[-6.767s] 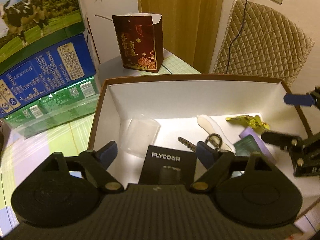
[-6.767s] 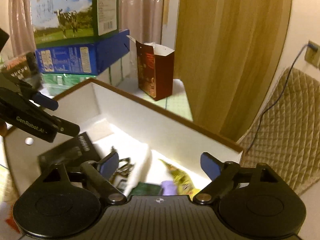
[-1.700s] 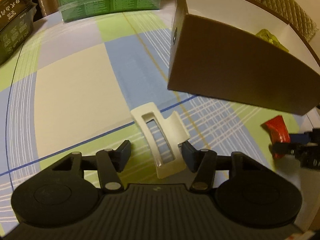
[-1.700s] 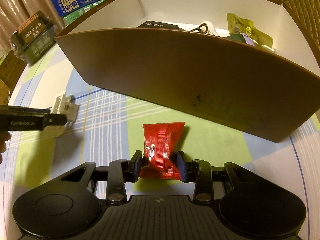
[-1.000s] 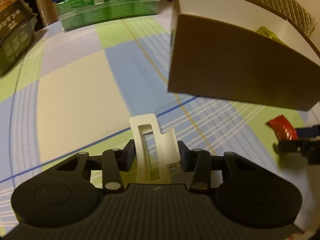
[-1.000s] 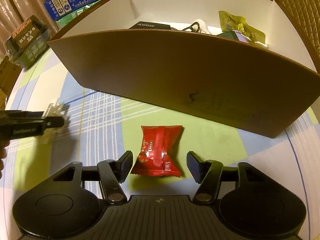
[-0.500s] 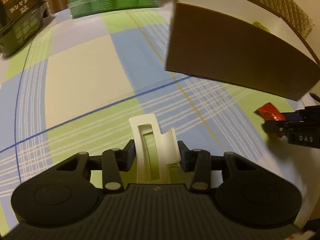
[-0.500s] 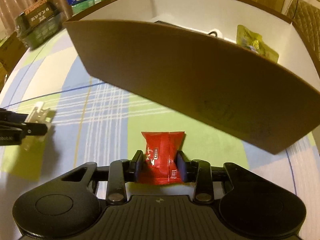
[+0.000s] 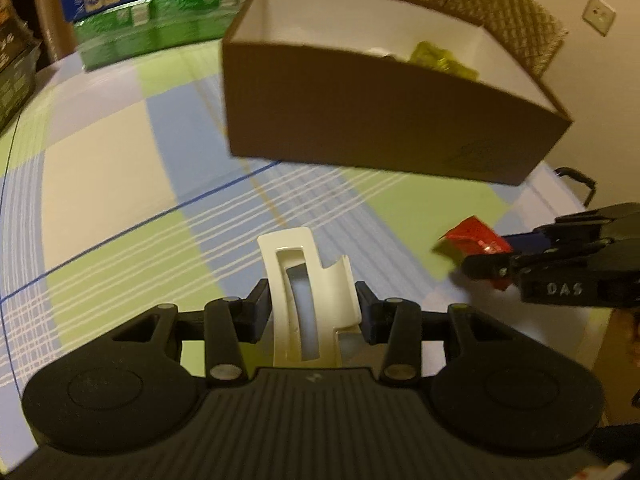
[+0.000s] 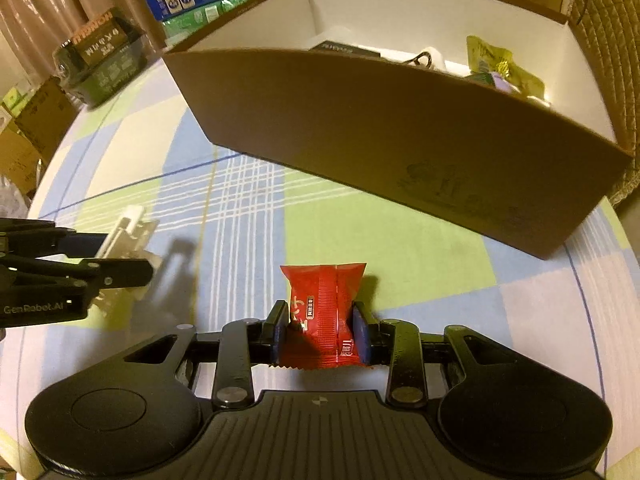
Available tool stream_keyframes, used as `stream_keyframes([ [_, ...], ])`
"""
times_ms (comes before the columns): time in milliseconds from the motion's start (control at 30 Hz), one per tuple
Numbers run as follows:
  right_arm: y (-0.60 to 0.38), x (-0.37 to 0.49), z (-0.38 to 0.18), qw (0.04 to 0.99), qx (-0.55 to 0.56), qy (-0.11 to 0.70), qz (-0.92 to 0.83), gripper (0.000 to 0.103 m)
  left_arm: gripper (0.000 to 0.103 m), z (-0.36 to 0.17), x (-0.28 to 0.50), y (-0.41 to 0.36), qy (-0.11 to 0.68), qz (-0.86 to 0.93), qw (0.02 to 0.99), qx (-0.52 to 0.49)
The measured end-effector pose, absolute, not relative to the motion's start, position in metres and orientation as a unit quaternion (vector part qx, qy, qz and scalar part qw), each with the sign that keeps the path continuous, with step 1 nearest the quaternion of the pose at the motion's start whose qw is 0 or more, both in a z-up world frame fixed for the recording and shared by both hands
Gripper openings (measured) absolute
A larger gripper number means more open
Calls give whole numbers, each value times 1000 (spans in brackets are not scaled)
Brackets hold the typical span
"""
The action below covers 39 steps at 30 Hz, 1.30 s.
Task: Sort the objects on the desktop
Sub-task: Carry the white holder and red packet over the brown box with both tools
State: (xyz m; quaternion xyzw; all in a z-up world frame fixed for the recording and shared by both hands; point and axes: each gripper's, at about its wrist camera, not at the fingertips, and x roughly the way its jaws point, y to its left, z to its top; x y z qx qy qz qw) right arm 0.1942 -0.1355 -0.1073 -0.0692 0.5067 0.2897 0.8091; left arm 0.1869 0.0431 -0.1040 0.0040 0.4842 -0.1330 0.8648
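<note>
My left gripper (image 9: 311, 304) is shut on a cream plastic clip (image 9: 308, 292), held above the checked tablecloth. In the right wrist view that left gripper (image 10: 132, 256) shows at the left edge with the cream clip (image 10: 128, 228). My right gripper (image 10: 320, 330) is shut on a red snack packet (image 10: 322, 312), its pads pressing both sides. From the left wrist view the right gripper (image 9: 492, 256) and the red packet (image 9: 472, 238) appear at the right. The brown cardboard box (image 10: 400, 120) with white inside stands just beyond both; the same box (image 9: 380, 120) fills the upper middle.
Inside the box lie a yellow-green packet (image 10: 500, 64), a black carton (image 10: 344, 50) and other small items. Blue and green cartons (image 9: 152, 4) stack at the back left. A dark box (image 10: 104, 60) sits at the table's left. A quilted chair back (image 9: 500, 20) stands behind.
My right gripper closed on the red packet and lifted it slightly. My left gripper, holding the cream clip, rose and moved over the cloth; the box now shows more of its inside.
</note>
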Motion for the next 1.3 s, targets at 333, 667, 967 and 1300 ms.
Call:
stream_keyframes([
  [333,-167,192,-66,825,-34,476,302,31,38,-62,191,5,433,-165,886,23],
  [667,-193,214,-8,861,-30,408,302,31,38,-19,221,-31,376,-178,908,46],
  [967,-207,246,16,879,-24,376,292,31,38,0,253,-56,359,-180,915,45],
  [1300,-214,292,21,880,-55,373,287,31,38,2,307,-74,378,-178,907,50],
])
